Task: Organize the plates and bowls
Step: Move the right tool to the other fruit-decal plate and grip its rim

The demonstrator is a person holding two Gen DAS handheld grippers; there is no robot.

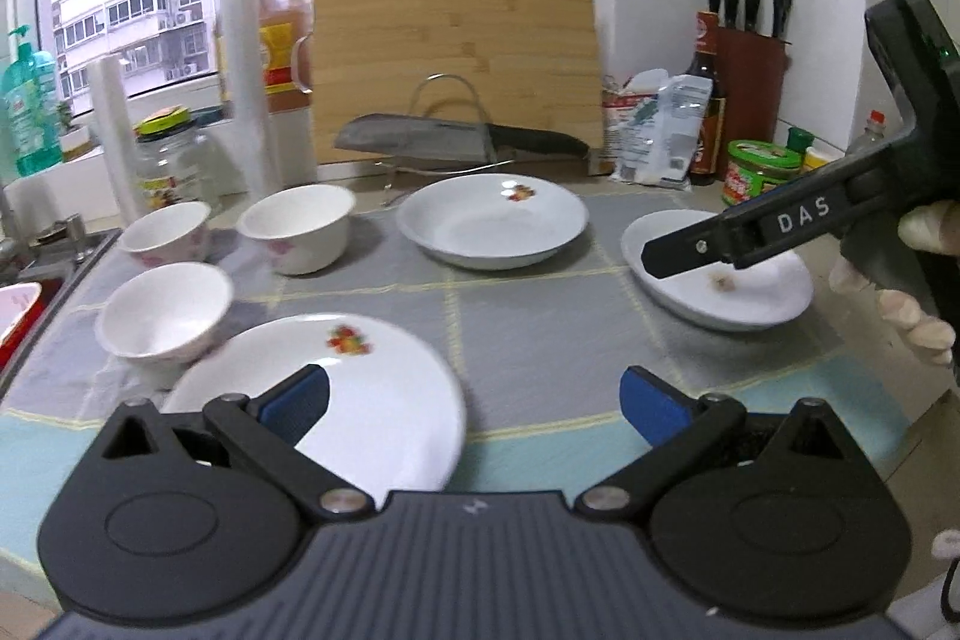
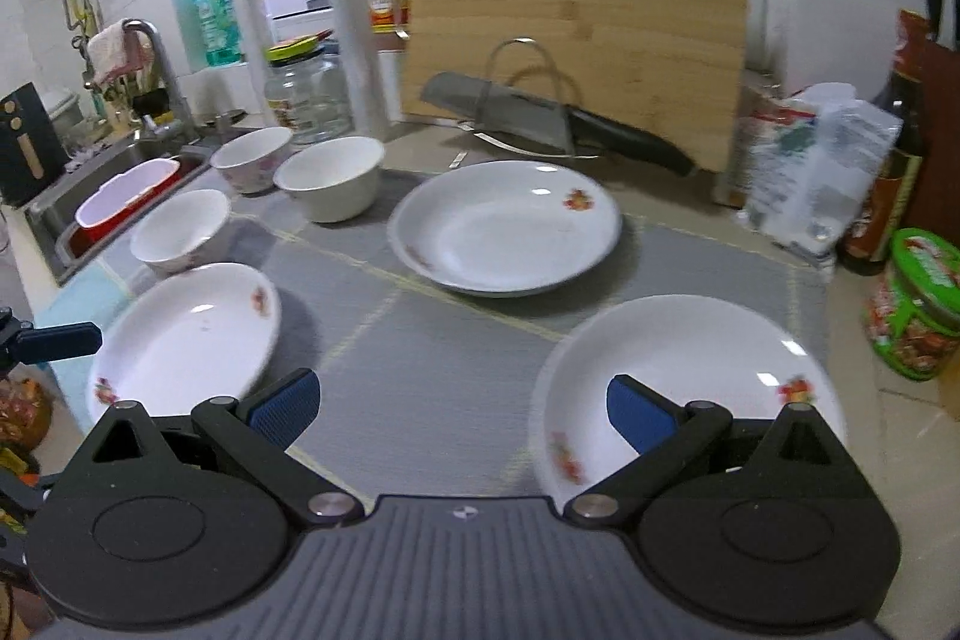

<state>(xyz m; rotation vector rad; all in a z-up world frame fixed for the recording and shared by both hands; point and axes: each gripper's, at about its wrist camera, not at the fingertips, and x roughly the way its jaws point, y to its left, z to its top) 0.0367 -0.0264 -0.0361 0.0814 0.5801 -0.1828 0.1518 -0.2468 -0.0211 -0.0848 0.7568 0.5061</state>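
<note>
Three white flower-print plates lie on the grey mat: a near-left plate [image 1: 384, 400] [image 2: 186, 334], a far middle plate [image 1: 492, 220] [image 2: 504, 226], and a right plate [image 1: 732, 280] [image 2: 678, 370]. Three white bowls [image 1: 168, 316] [image 1: 297, 229] [image 1: 165, 232] stand at the left, also in the right wrist view [image 2: 180, 226] [image 2: 330, 181] [image 2: 249, 157]. My left gripper [image 1: 474, 400] is open and empty, its left pad over the near-left plate. My right gripper [image 2: 462, 406] is open and empty, its right pad over the right plate; it shows in the left wrist view [image 1: 666, 256] above that plate.
A bamboo cutting board [image 1: 456, 52] leans at the back with a cleaver [image 1: 456, 139] on a wire rack. Jars, bottles and bags [image 1: 660, 130] crowd the right; a glass jar [image 1: 168, 166] and rolls stand left. A sink [image 2: 120, 172] with a red tub lies far left.
</note>
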